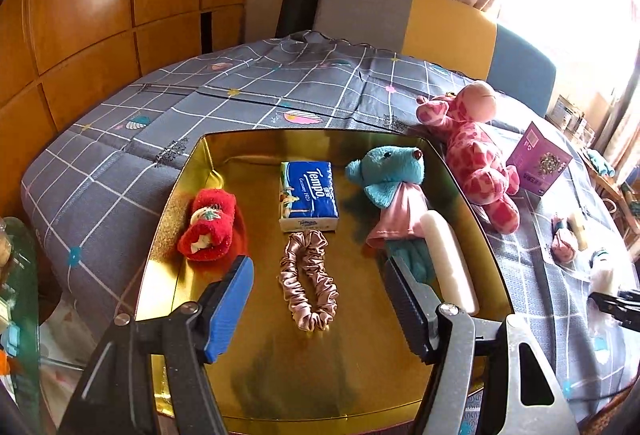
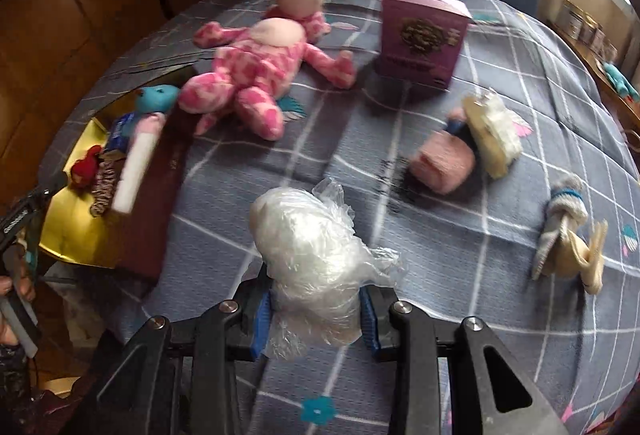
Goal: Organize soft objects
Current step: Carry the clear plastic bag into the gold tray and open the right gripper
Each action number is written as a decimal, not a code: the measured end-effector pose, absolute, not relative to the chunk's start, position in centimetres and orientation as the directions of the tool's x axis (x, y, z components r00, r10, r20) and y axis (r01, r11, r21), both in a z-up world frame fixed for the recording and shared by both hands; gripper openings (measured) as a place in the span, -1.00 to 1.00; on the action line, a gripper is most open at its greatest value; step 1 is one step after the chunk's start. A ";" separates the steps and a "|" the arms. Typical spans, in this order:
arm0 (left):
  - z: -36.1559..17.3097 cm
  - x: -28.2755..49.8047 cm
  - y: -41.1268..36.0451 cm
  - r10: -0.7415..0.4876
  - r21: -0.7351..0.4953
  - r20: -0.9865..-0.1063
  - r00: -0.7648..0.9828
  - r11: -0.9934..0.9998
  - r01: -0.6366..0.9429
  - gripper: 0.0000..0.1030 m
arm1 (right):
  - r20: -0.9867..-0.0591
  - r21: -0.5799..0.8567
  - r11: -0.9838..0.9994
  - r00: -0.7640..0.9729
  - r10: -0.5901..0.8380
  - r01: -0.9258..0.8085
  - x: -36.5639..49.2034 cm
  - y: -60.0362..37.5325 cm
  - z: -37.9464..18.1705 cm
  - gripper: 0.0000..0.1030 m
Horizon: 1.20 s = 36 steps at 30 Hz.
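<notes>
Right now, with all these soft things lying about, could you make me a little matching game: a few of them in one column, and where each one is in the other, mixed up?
Things:
1. pink scrunchie
2. pink spotted plush
3. plastic-wrapped white bundle
4. purple box

Places:
A. clamped in the right gripper
B. standing upright on the grey checked cloth
C. lying on the cloth just outside the gold tray
D. in the gold tray, in front of the blue tissue pack

Pairs: 1-D, 2-C, 3-A, 4-B
</notes>
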<state>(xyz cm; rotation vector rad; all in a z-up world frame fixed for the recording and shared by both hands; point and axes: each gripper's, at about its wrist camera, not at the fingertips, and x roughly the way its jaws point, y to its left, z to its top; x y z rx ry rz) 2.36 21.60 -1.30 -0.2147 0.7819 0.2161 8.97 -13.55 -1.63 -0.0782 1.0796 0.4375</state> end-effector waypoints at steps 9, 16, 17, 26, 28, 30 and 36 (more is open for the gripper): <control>-1.4 2.2 22.6 0.121 -0.118 -0.712 0.692 0.950 -0.288 0.33 | -0.801 0.292 0.756 0.282 0.528 -0.586 8.5 -3.3 0.9 -0.31; -1.4 2.0 24.3 0.144 -0.128 -0.707 0.692 0.937 -0.326 0.33 | -0.804 0.287 0.682 0.218 0.554 -0.673 8.9 4.9 0.0 -0.31; -1.3 2.0 24.6 0.149 -0.131 -0.706 0.692 0.933 -0.335 0.33 | -0.812 0.283 0.679 0.207 0.545 -0.677 9.1 5.9 -0.6 -0.30; -1.4 1.9 27.5 0.186 -0.148 -0.708 0.681 0.904 -0.401 0.33 | -0.849 0.283 0.699 0.169 0.502 -0.656 11.7 11.7 -5.1 -0.19; -1.5 1.8 27.6 0.188 -0.149 -0.709 0.680 0.903 -0.404 0.33 | -0.845 0.299 0.705 0.164 0.509 -0.643 11.9 11.7 -5.4 -0.13; -1.6 1.8 27.6 0.189 -0.145 -0.709 0.680 0.904 -0.402 0.33 | -0.831 0.313 0.707 0.177 0.527 -0.635 11.8 11.1 -5.1 -0.06; -1.6 1.9 26.7 0.178 -0.135 -0.708 0.684 0.916 -0.378 0.33 | -0.795 0.294 0.724 0.261 0.548 -0.624 10.7 8.5 -3.3 -0.01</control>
